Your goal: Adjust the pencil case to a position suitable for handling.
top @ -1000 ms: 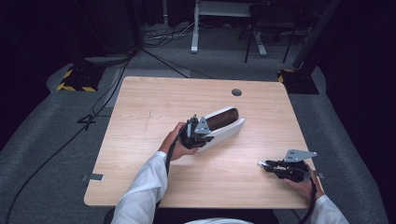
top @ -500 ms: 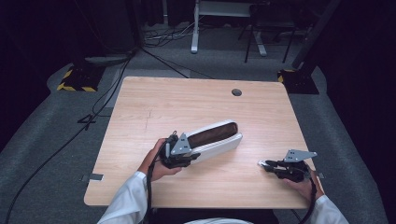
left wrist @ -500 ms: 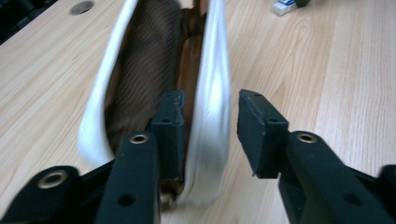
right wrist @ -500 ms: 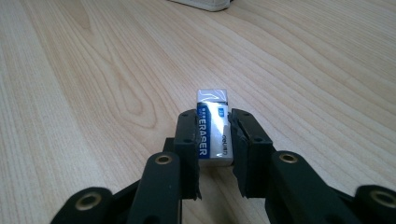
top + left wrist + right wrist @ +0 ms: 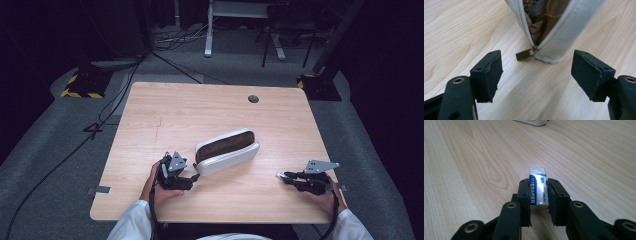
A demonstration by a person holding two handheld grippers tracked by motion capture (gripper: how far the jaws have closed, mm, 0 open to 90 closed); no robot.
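A white pencil case (image 5: 227, 151) with a brown lining lies unzipped in the middle of the wooden table (image 5: 165, 115). Its near end (image 5: 549, 37) and brass zipper pull (image 5: 524, 54) sit just ahead of my left gripper (image 5: 536, 72), whose jaws stand wide open and empty. In the high view the left gripper (image 5: 192, 177) rests at the case's left end. My right gripper (image 5: 281, 176), near the table's front right, is shut on a white eraser (image 5: 538, 190) in a blue-lettered sleeve, held just above the wood.
A round cable hole (image 5: 253, 99) sits near the table's far edge. Dark floor with cables (image 5: 115, 100) and stand feet surrounds the table. The case's edge (image 5: 534, 122) shows far off in the right gripper view.
The left gripper has drawn back toward the front left and off the case, which now lies flat. The right gripper has stayed where it was.
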